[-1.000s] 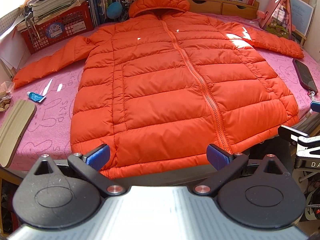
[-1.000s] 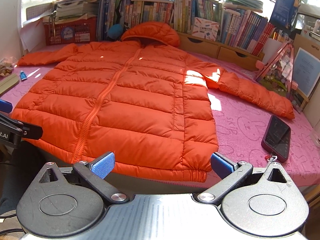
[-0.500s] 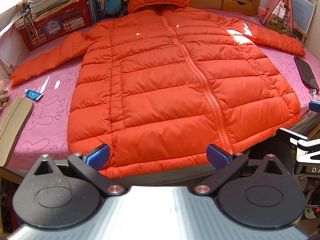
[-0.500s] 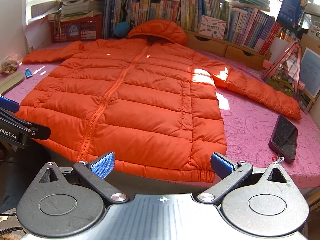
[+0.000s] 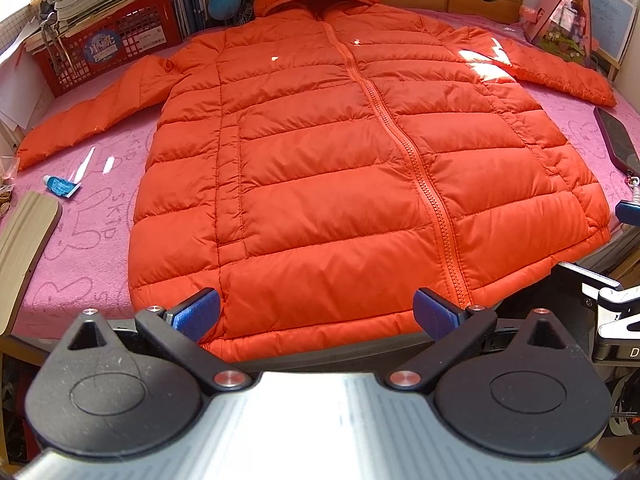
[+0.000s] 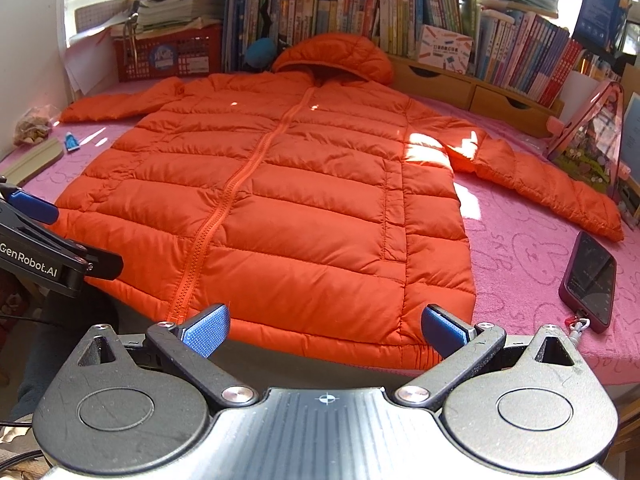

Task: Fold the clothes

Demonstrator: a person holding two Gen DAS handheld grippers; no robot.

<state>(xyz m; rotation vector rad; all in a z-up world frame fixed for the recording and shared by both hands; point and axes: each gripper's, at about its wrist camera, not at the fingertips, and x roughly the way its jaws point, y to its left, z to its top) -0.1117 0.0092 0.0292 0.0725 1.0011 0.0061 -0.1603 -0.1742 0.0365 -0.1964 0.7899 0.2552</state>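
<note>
Both grippers hang wide apart and empty at the near edge of a worktop draped in a pink cloth (image 5: 84, 248), the left gripper (image 5: 316, 314) before the hem left of the zipper, the right gripper (image 6: 326, 330) before the hem's right portion. Just beyond their blue pads lies the orange hooded puffer jacket (image 5: 340, 184), zipped, front up and flat, its hem slightly overhanging the near edge. Its long axis runs straight away from the grippers, hem nearest and hood (image 6: 336, 56) farthest, against a row of books (image 6: 400, 12). Each sleeve spreads sideways, one toward a red crate (image 5: 104, 48), the other toward a phone (image 6: 590, 280) lying near the right hem corner. Each hem corner sits nearer its own side's gripper, so a first fold looks likely to start from the hem or the sides. No fold is made yet.
</note>
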